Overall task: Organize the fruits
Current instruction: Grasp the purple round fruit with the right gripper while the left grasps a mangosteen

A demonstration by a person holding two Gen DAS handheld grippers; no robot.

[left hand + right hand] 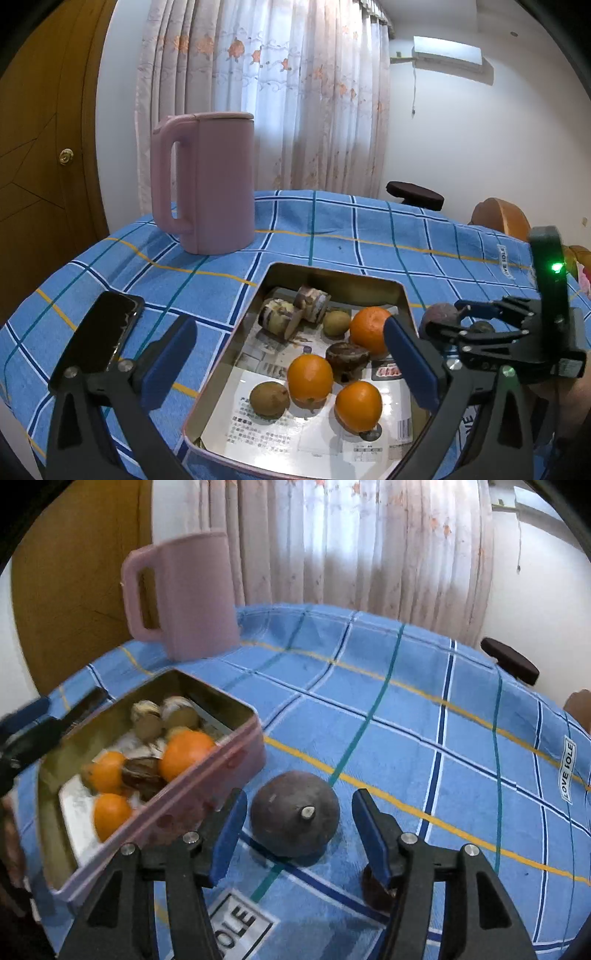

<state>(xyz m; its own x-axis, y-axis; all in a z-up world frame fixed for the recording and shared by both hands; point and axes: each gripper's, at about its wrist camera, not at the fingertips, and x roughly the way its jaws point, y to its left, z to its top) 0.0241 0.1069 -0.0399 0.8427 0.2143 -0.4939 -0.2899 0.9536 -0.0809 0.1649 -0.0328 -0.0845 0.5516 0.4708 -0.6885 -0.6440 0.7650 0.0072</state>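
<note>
Right tongs (299, 830) half open, pads straddling the dark fruit (295, 816) without touching it; it sits on the tabletop (406, 709) just beside the tin (221, 775). Left tongs (291, 358) fully spread, empty, over the tin's oranges (310, 376). Risk: the round fruit may roll or squirt free if the pads close off-centre; the left pad may knock the tin wall.

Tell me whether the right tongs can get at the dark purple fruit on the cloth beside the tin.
Probably yes. The dark purple fruit sits on the tablecloth between the open fingers of the right tongs, untouched, with nothing in front of it. The tin stands close on one side but apart.
</note>
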